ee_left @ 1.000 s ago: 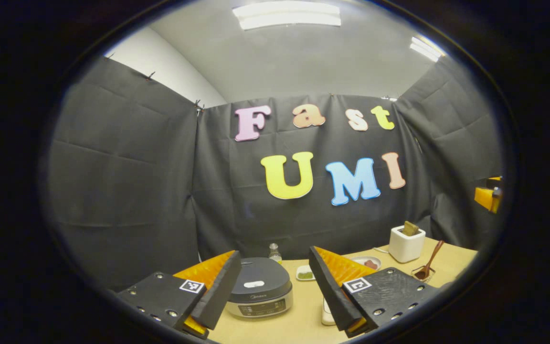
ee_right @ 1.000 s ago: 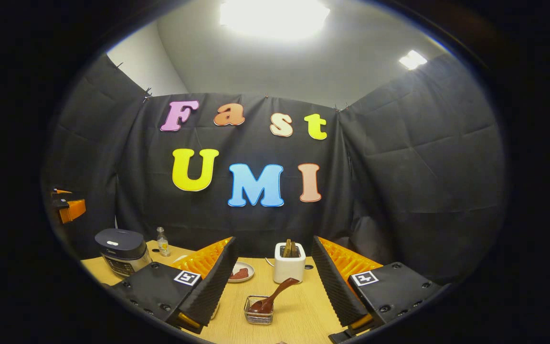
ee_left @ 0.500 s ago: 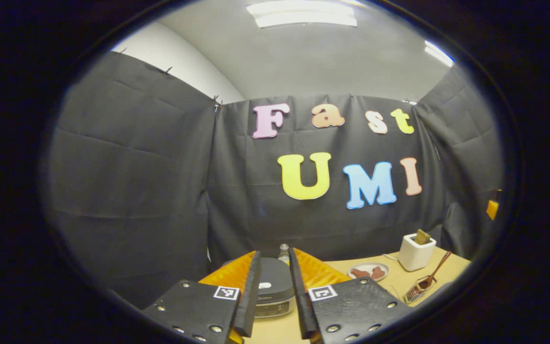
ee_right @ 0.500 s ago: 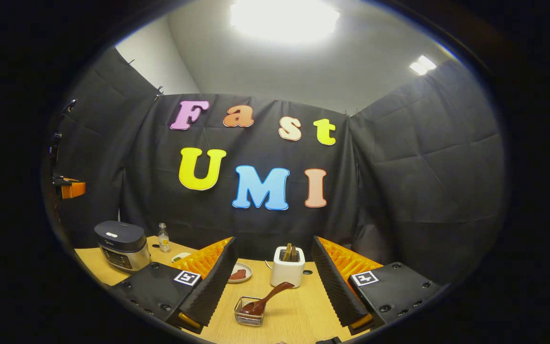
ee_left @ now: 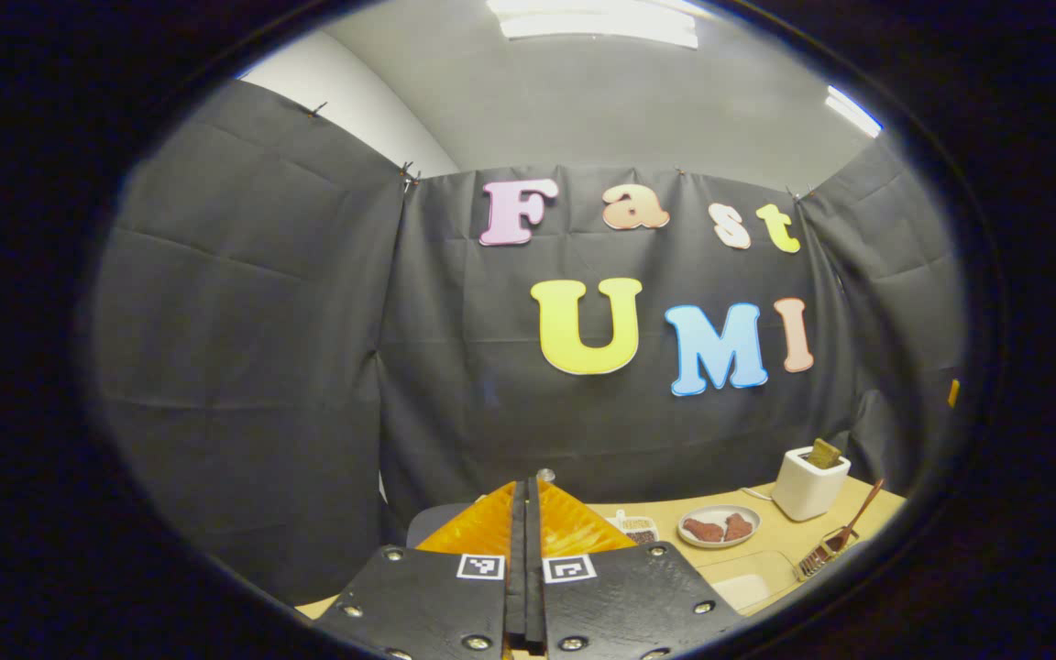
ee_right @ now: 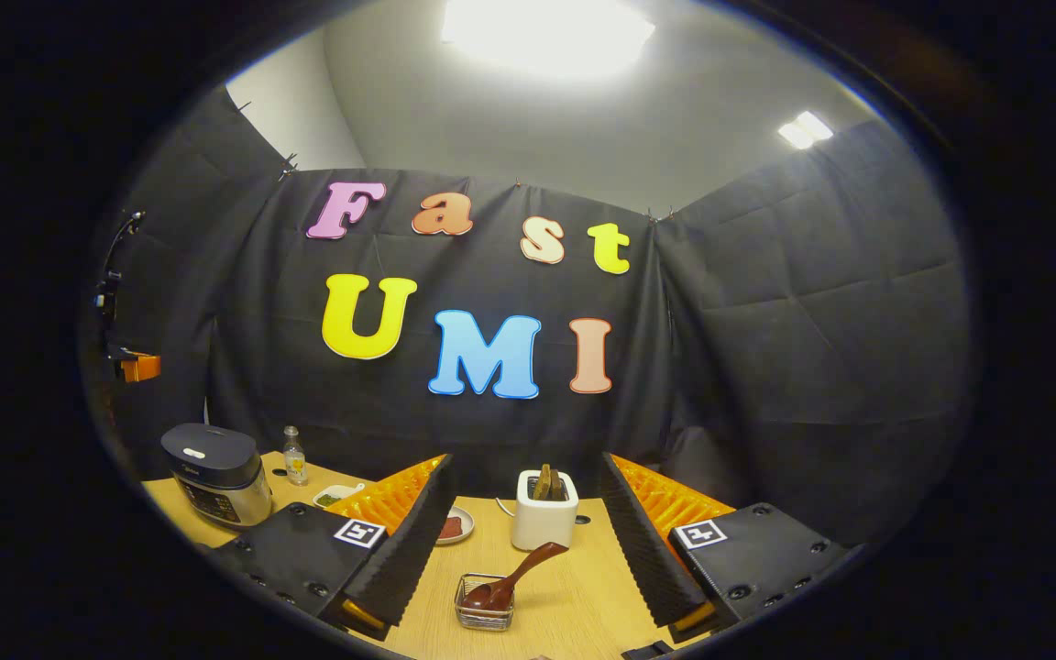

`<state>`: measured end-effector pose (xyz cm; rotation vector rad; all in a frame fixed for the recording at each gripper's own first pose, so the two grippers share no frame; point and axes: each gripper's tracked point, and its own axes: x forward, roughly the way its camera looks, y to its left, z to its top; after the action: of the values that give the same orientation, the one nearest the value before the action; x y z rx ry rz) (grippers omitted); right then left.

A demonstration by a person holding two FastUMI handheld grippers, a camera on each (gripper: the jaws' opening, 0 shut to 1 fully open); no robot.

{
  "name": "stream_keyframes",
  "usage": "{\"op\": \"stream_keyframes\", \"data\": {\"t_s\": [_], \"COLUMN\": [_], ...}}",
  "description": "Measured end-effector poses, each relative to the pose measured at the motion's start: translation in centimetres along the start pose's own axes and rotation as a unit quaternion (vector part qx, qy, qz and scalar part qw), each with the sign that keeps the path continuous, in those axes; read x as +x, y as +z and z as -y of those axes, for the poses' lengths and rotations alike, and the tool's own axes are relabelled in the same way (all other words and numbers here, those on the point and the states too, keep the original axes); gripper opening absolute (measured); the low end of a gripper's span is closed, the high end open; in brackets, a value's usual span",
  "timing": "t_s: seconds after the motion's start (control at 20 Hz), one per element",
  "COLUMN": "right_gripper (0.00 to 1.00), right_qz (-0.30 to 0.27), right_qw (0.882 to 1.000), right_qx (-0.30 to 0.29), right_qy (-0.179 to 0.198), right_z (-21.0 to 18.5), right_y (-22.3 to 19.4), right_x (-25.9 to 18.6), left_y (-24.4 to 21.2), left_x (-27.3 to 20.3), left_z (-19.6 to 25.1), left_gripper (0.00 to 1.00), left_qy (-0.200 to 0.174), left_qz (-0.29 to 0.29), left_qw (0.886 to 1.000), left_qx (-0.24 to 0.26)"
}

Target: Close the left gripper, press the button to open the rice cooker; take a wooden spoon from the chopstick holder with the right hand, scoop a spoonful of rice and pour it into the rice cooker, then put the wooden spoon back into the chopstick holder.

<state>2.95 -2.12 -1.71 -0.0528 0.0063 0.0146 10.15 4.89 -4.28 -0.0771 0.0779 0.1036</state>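
While the left hand-held gripper [ee_left: 525,513] is clenched, the wooden spoon [ee_right: 517,577] lies between the released right hand-held gripper [ee_right: 524,532].

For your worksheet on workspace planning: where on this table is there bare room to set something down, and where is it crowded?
Bare wood lies around the wire holder, up to the toaster. It is crowded along the back left: rice cooker, bottle, small dish, plate.

staged recording booth, mock kitchen: black cloth walls [ee_right: 812,348] pinned up, ceiling light panels [ee_right: 546,32], wooden table [ee_right: 574,596] at frame bottom with rice cooker [ee_right: 214,472], toaster [ee_right: 544,509].
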Motion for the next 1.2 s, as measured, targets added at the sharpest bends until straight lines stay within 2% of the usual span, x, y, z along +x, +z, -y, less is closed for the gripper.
{"op": "stream_keyframes", "data": {"t_s": [0.05, 0.7, 1.05, 1.1, 1.2], "right_gripper": [0.99, 0.97, 0.99, 0.99, 0.99], "right_qz": [-0.002, -0.039, -0.045, -0.046, -0.047], "right_qw": [1.000, 0.999, 0.998, 0.998, 0.998], "right_qx": [-0.003, -0.009, -0.010, -0.010, -0.013], "right_qy": [-0.003, -0.029, -0.033, -0.033, -0.032], "right_z": [-0.3, -2.4, -2.5, -2.5, -2.5], "right_y": [-0.1, -2.0, -2.3, -2.3, -2.5], "right_x": [0.3, 3.2, 3.5, 3.6, 3.6], "left_y": [-1.2, -14.5, -17.4, -17.9, -18.3], "left_x": [0.9, 7.5, 7.9, 7.7, 7.5], "left_z": [-0.3, -1.5, -1.3, -1.3, -1.2], "left_gripper": [0.00, 0.01, 0.01, 0.04, 0.00], "left_qy": [-0.001, -0.017, -0.012, -0.011, -0.008], "left_qz": [-0.010, -0.138, -0.166, -0.172, -0.169], "left_qw": [1.000, 0.990, 0.986, 0.985, 0.985], "left_qx": [-0.003, -0.025, -0.029, -0.030, -0.028]}}
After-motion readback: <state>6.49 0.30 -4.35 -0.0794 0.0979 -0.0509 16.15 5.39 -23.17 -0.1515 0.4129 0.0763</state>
